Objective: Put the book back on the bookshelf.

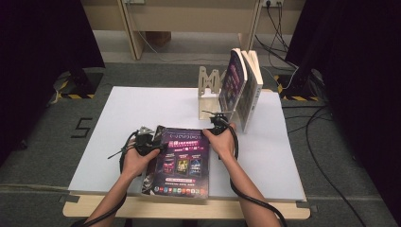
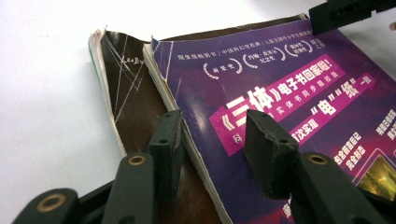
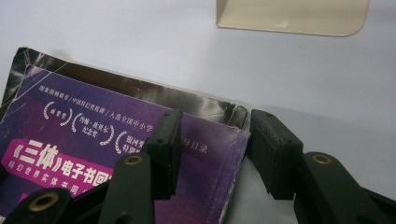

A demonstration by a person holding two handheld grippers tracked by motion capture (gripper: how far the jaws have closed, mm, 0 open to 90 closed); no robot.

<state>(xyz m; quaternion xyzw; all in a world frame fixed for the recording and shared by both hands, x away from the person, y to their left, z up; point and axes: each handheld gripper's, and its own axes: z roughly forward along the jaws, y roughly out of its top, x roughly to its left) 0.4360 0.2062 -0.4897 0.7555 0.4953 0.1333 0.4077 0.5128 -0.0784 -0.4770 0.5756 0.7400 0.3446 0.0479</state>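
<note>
The white table carries everything; it sits on a wooden base with grey carpet around it; toward its far right stands a cream metal bookend, its flat foot showing as a pale plate at the top of the right gripper view; two upright paperbacks lean against that bookend, purple cover facing left.

Near the front edge lies the purple paperback, flat on the table with its cover up, pink title band and white Chinese print across it; a dark, scuffed flap or second cover juts out along its left side, worn white at the corner; I cannot tell whether that is a jacket or another book underneath.

The left gripper is at the book's far left corner; in the left gripper view its jaws stand apart, straddling the book's left edge, one pad over the dark flap and the other over the purple cover, neither pressing on it.

The right gripper is at the book's far right corner; in the right gripper view its jaws are spread wide across that corner, one pad over the cover, the other just outside the edge above the table, not pinching.
</note>
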